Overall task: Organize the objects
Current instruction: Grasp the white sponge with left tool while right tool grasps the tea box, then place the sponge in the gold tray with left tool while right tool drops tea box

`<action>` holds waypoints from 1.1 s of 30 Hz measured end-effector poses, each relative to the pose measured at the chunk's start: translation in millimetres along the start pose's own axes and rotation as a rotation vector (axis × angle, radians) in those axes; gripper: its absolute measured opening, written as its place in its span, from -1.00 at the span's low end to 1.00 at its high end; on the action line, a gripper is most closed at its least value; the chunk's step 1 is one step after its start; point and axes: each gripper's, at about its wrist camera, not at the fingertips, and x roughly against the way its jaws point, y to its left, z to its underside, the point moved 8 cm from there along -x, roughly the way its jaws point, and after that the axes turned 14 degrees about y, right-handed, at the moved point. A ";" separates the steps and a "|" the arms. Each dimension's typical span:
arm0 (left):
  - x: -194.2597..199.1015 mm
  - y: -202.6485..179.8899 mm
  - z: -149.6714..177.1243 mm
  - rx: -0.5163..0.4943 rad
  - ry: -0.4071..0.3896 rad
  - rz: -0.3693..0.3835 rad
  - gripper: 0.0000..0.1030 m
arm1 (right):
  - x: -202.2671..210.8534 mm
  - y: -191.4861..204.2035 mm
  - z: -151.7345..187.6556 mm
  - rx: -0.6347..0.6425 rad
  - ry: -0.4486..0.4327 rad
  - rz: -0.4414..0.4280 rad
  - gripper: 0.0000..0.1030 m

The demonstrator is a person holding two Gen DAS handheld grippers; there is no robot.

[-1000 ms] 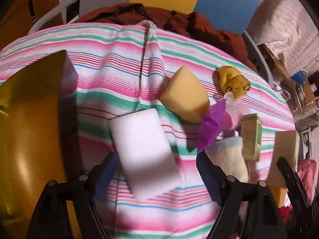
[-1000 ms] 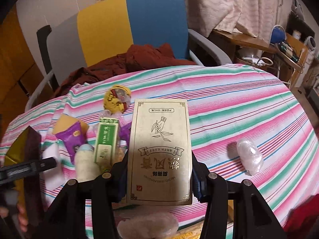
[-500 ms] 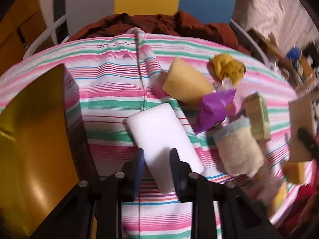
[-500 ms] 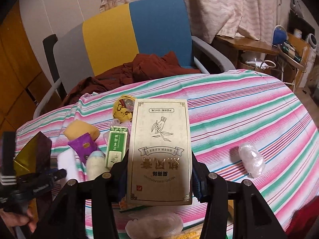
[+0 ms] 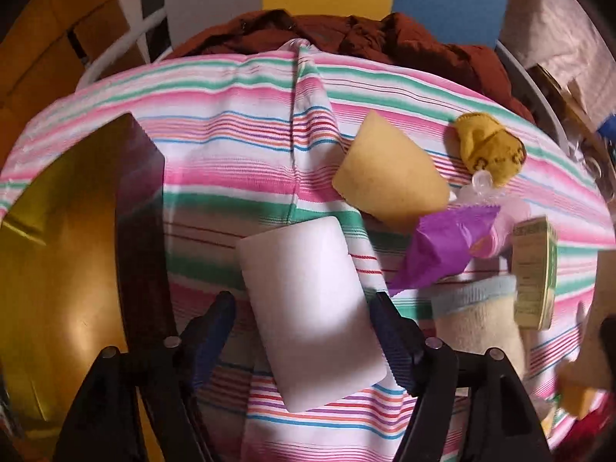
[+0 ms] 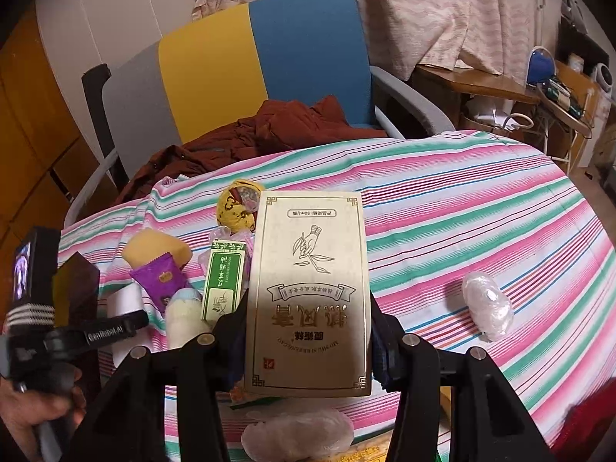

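My left gripper [image 5: 302, 323] is open and straddles a white rectangular block [image 5: 308, 308] lying on the striped cloth [image 5: 238, 161]. The right finger sits at the block's edge and a small gap shows on the left. My right gripper [image 6: 308, 327] is shut on a tall beige box with gold print [image 6: 312, 292], held upright above the cloth. Beyond the block lie a yellow sponge wedge [image 5: 389, 177], a purple packet [image 5: 442, 250], a green carton [image 5: 533, 273], a rolled cream sock [image 5: 481, 331] and a yellow pouch [image 5: 489, 154].
A tall gold and dark box [image 5: 77, 250] stands close on the left. Two clear plastic-wrapped bundles [image 6: 487, 306] [image 6: 296, 435] lie on the cloth [image 6: 462, 211]. A chair [image 6: 269, 65] with a red-brown jacket [image 6: 269, 131] is behind the table. A hand [image 6: 34, 412] holds the left gripper.
The left gripper's fingers were wide a second ago, close together half a second ago, and are wide again around the white block. The right gripper kept its hold on the beige box.
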 end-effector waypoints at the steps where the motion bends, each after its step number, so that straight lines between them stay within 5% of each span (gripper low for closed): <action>1: 1.7 0.9 1.7 -0.026 -0.016 -0.014 0.13 | 0.3 -0.7 -0.6 -0.004 -0.001 -0.007 0.00; 9: 50.8 2.8 21.4 -0.157 -0.163 0.158 0.04 | 21.7 3.9 -6.0 -0.010 -0.097 -0.080 -0.01; 16: 103.5 40.6 55.2 -0.234 -0.320 0.237 0.08 | 39.1 56.2 4.1 0.152 -0.130 -0.211 -0.01; 33: 83.8 253.4 107.4 0.100 -0.329 0.127 0.19 | 37.0 288.9 94.1 0.518 0.065 -0.361 -0.01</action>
